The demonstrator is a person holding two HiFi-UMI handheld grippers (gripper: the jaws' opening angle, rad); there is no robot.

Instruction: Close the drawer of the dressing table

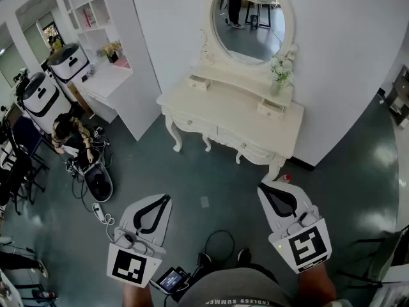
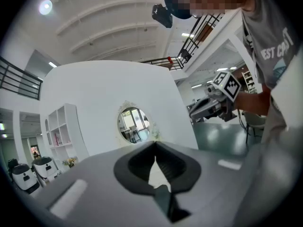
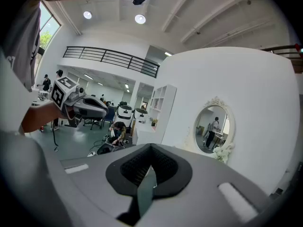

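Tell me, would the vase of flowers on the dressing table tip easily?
Probably: the vase of flowers looks slim with a bushy top, so top-heavy. It stands on the raised shelf of the dressing table, so a hard shove might shake it.

Smooth cream paint with a soft satin sheen on the dressing table (image 1: 230,110), with carved, moulded trim of the same finish round the glossy glass of its mirror (image 1: 249,18). Matt pale-grey plastic shells on the left gripper (image 1: 169,198) and the right gripper (image 1: 262,187), lined inside with dull black, finely ribbed, rubbery-looking pads (image 3: 137,167). Polished dark grey-green floor (image 1: 211,171), glossy enough to throw back the ceiling lights, beside a flat, matt white wall (image 1: 345,56).
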